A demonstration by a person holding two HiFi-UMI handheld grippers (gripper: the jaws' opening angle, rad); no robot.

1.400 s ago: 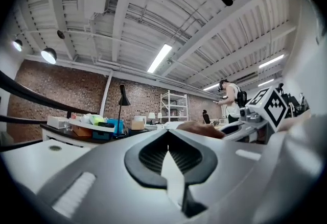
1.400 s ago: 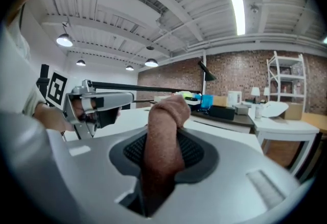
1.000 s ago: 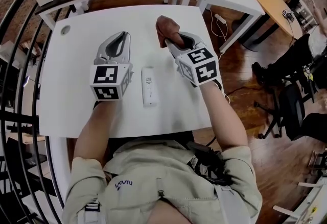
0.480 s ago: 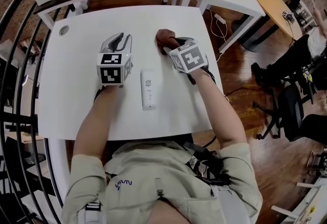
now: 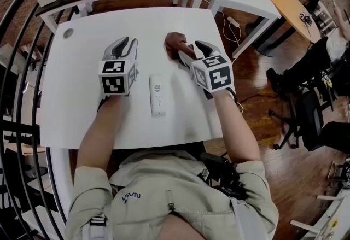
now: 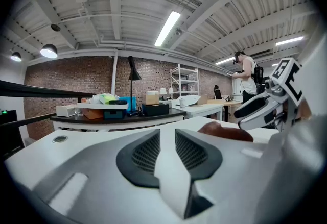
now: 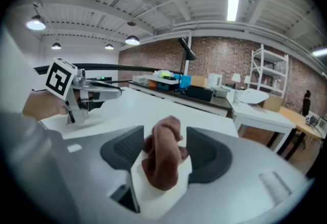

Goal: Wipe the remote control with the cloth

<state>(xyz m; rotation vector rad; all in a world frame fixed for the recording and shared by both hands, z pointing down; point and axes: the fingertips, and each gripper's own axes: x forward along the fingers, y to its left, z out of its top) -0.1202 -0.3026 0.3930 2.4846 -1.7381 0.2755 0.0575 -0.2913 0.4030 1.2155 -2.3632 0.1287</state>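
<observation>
**Cloth between the open right jaws, remote lying free in the middle**

In the head view, the right gripper [image 5: 191, 47] covers the near part of the cloth [image 5: 175, 43], and only a rounded brown lump shows at its far side. The marker cubes [image 5: 115, 76] hide both hands almost fully. The remote control [image 5: 157, 94] is small in this view, so its buttons cannot be read. In the left gripper view, the gripper's own grey body cuts off the lower edge of the cloth.

The cloth is soft and thick like towel fabric, reddish brown, and bunched into an upright folded heap. The right gripper view shows it standing on the table [image 5: 82, 97] between the two dark ribbed pads. These jaws have just been opening and now stand wide. There is white table between the cloth and the right pad, but whether the left pad touches the cloth is hard to tell.

The left gripper [image 6: 167, 139] has also just been opening its jaws. The gap is narrow, and only the table surface shows between the pads.

The remote control is a slim white bar with rounded ends. It lies flat on the smooth white table between the two arms, nearer to the person than both pairs of jaws and touching neither gripper. The cloth is to the far right of it, apart from it.
</observation>
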